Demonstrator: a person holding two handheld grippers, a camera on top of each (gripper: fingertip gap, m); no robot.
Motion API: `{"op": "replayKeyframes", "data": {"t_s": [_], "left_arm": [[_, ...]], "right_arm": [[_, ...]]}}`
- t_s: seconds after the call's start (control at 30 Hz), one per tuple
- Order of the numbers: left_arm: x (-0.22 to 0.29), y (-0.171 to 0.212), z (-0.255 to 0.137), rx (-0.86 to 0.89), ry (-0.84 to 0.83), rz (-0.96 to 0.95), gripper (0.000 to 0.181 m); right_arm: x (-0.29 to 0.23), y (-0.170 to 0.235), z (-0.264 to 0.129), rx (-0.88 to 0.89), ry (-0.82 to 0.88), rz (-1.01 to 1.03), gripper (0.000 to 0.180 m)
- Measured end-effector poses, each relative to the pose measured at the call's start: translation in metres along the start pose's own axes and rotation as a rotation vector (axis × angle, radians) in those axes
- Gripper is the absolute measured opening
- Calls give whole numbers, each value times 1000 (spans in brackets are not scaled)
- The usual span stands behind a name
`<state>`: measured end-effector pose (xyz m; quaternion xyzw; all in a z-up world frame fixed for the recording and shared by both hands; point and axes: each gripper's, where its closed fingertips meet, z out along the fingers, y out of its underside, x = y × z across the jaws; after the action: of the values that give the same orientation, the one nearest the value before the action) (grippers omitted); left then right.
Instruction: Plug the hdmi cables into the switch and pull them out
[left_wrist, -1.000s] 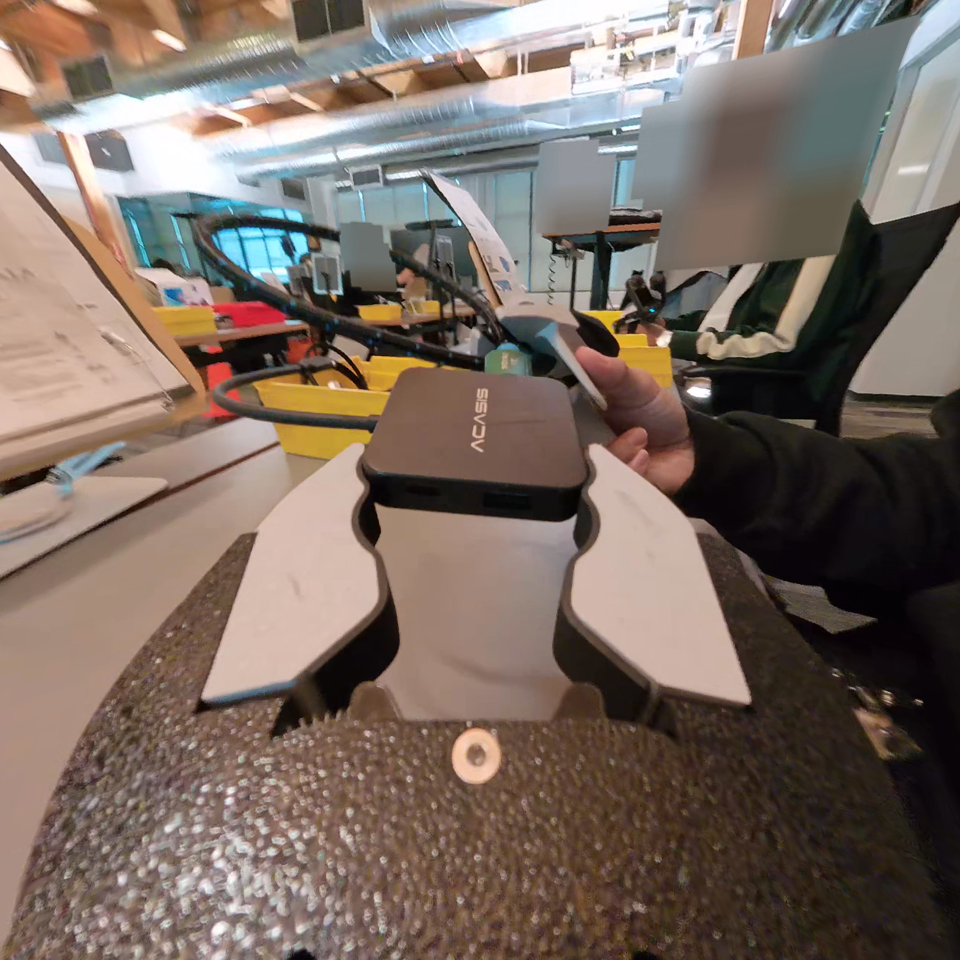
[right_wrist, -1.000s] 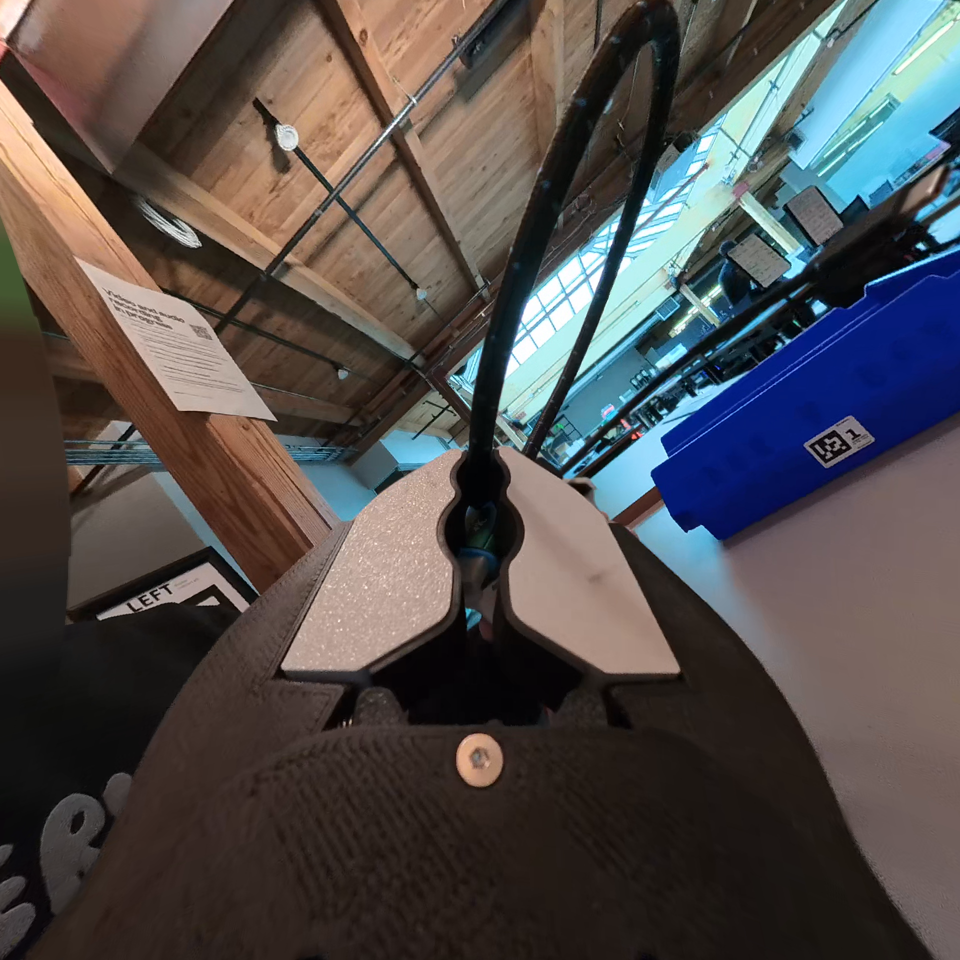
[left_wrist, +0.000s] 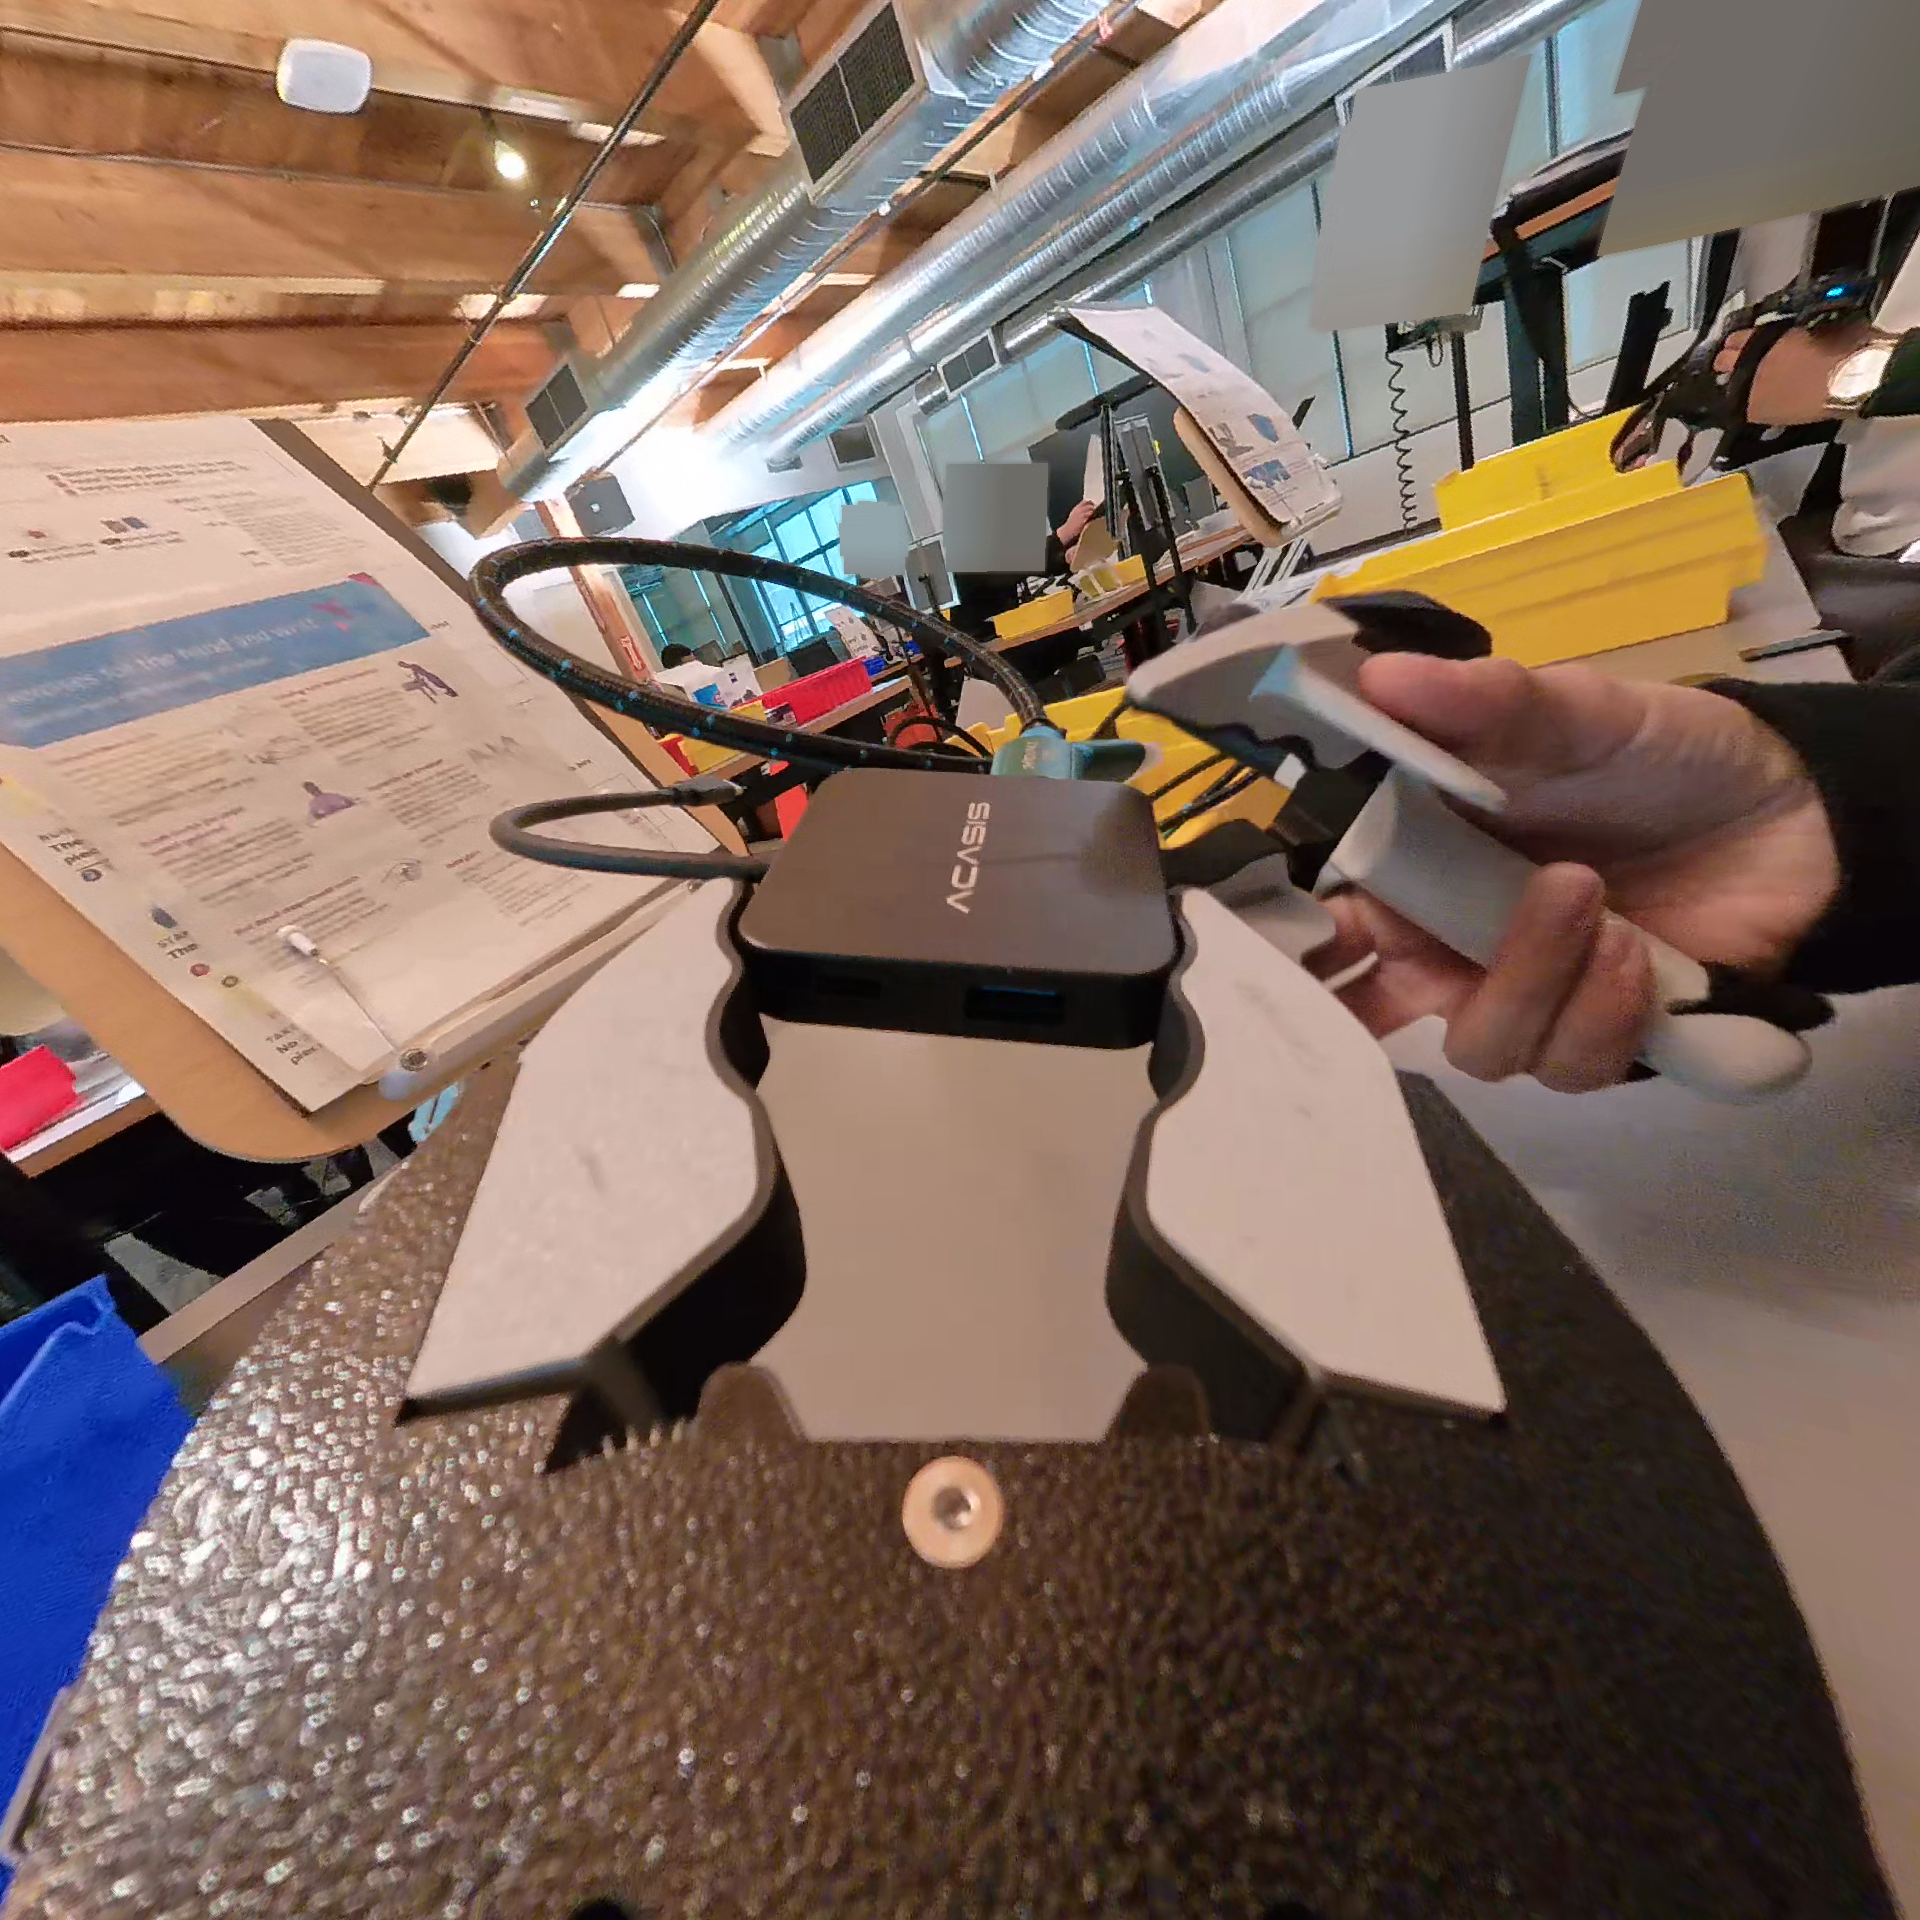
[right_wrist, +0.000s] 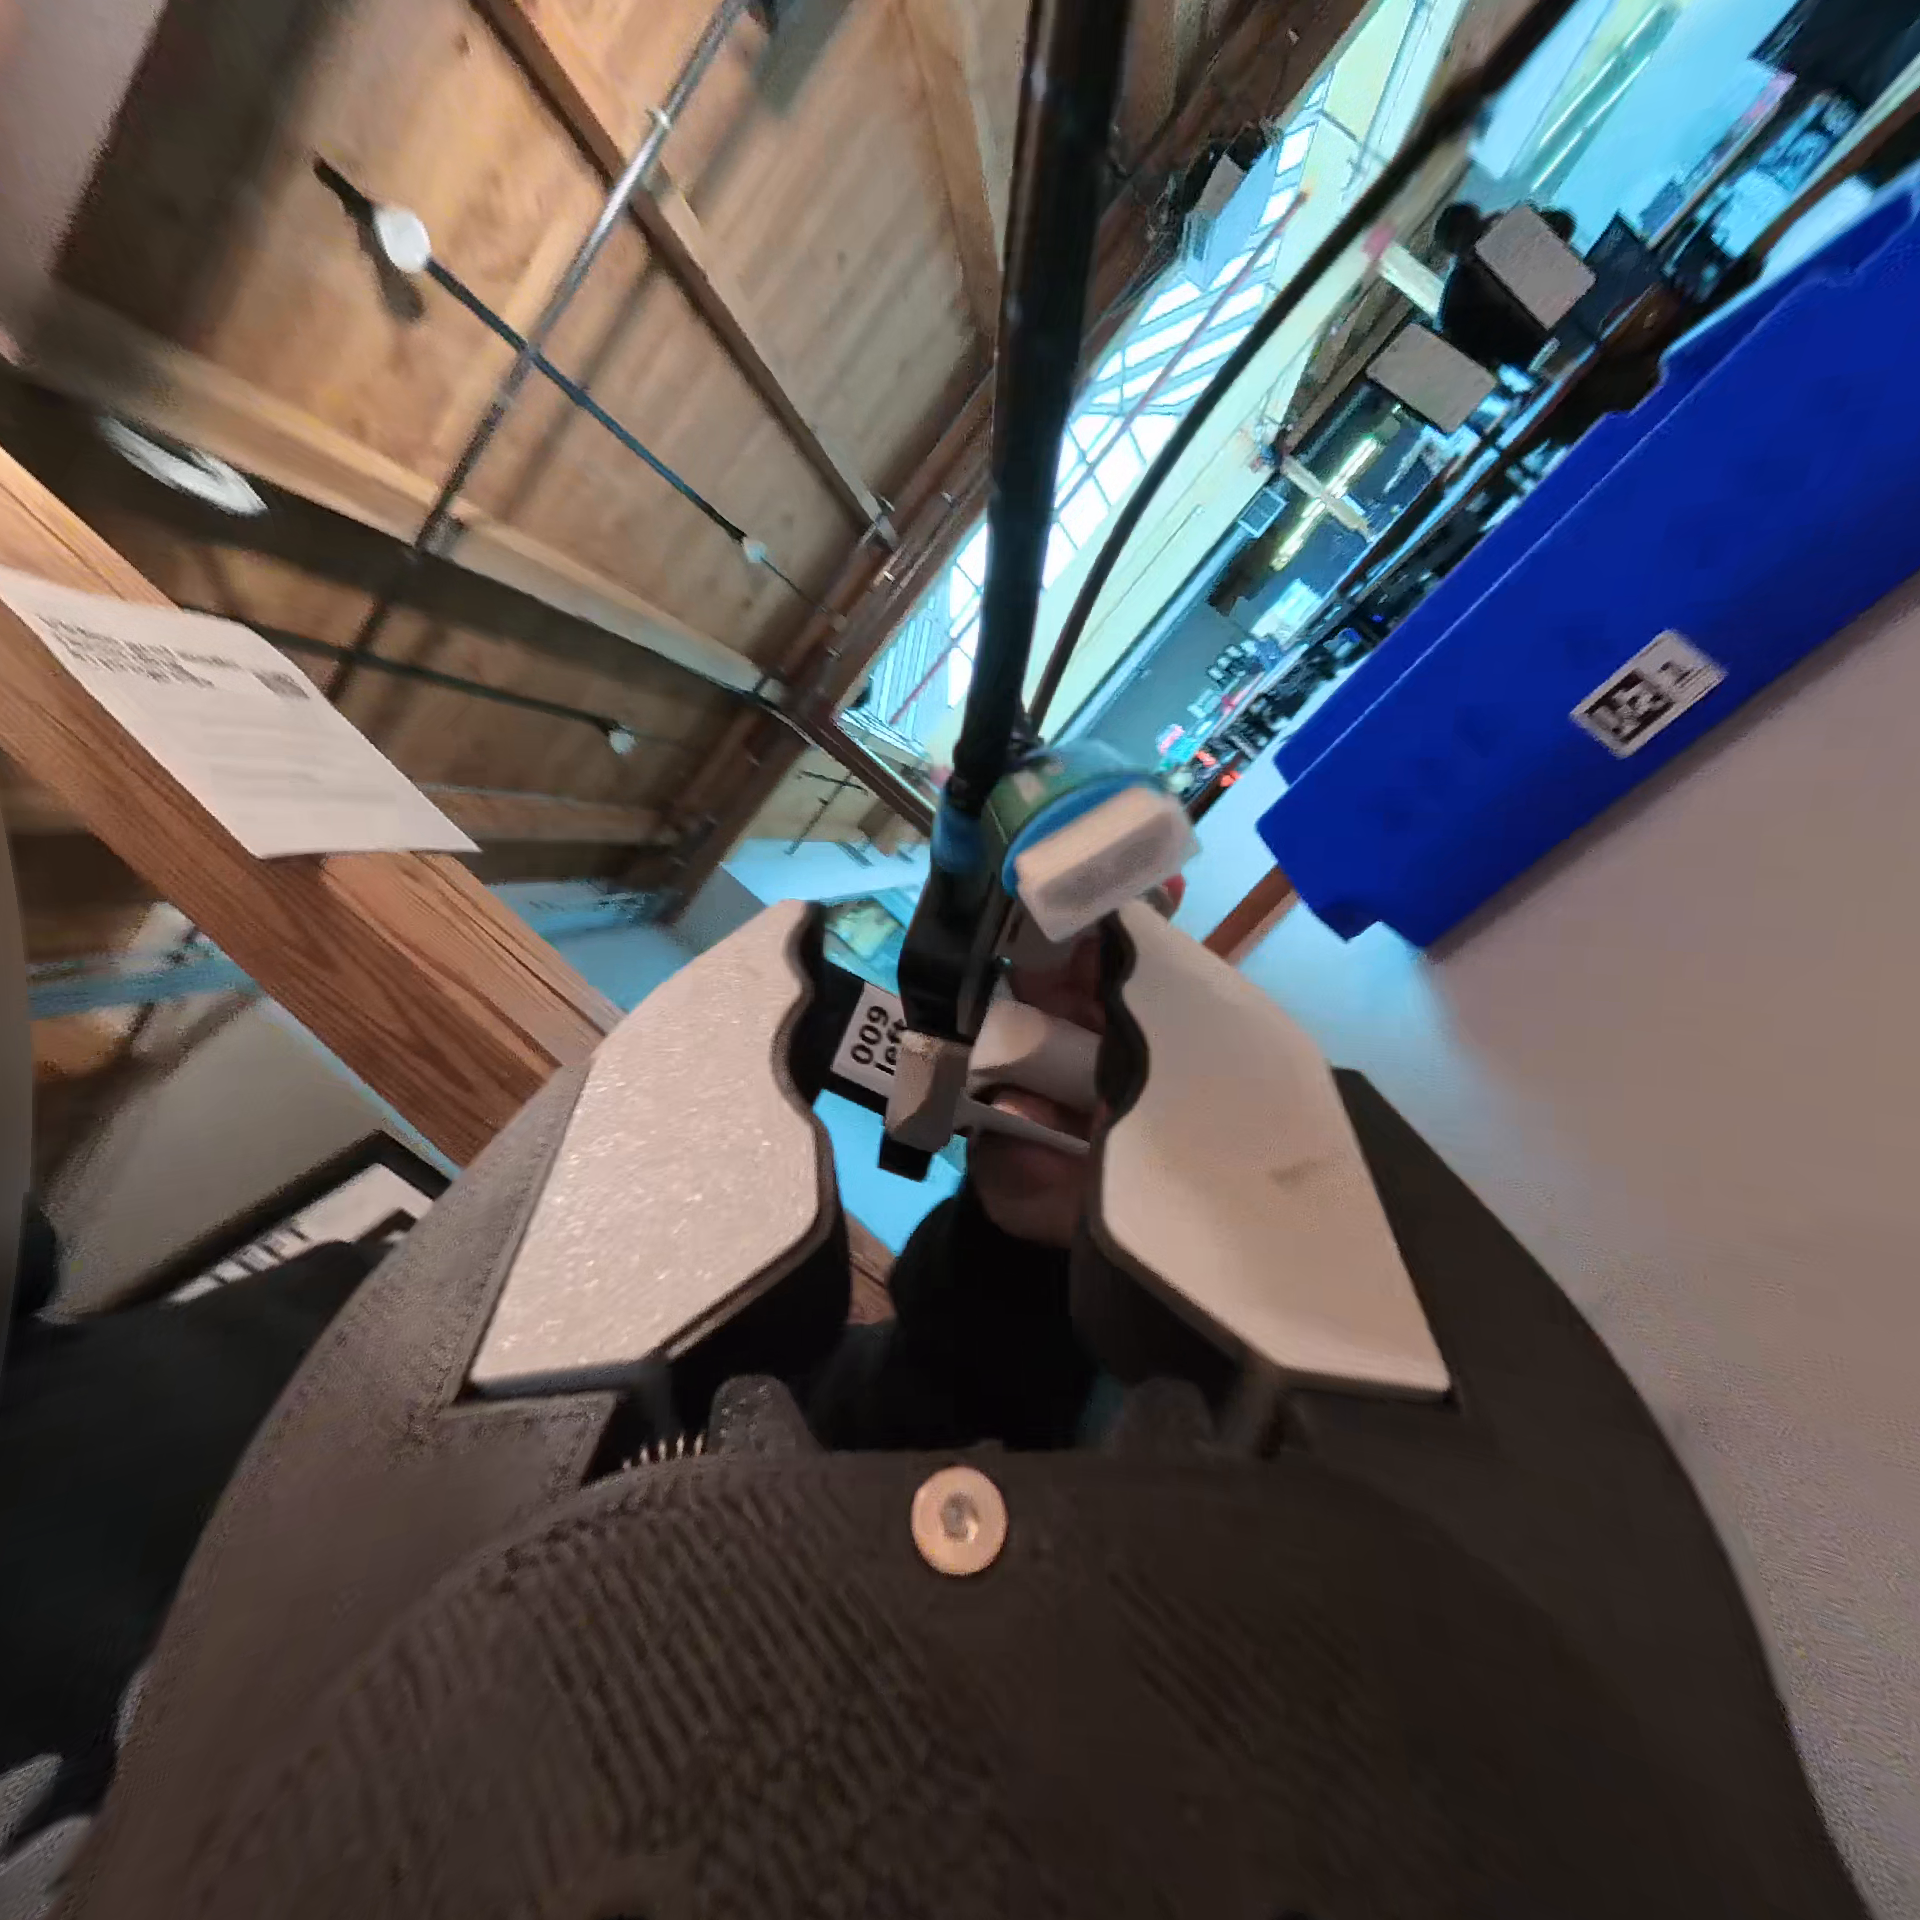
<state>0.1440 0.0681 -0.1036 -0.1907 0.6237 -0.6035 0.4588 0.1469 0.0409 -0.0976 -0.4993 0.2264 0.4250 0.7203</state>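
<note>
Right tool (right_wrist: 961, 997) now spread off cable (right_wrist: 1003, 623), left tool (left_wrist: 956, 935) clamps switch (left_wrist: 956, 883)

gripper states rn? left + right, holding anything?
Left gripper: jaws shut on the black switch.
Right gripper: jaws open, holding nothing; the braided cable's plug sits between them, ungripped.

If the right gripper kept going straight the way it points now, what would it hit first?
Most likely the teal plug of the braided cable, just beyond the open right gripper; behind it sits the left gripper holding the switch. Depth is unclear.
</note>
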Motion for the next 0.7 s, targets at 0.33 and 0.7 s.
{"op": "replayKeyframes", "data": {"t_s": [0.33, 0.7], "left_arm": [[10, 25, 2, -35, 135, -193, 73], [26, 39, -6, -64, 285, -181, 73]], "right_arm": [[17, 22, -13, -196, 170, -172, 31], [-9, 11, -33, -816, 399, -1222, 54]]}}
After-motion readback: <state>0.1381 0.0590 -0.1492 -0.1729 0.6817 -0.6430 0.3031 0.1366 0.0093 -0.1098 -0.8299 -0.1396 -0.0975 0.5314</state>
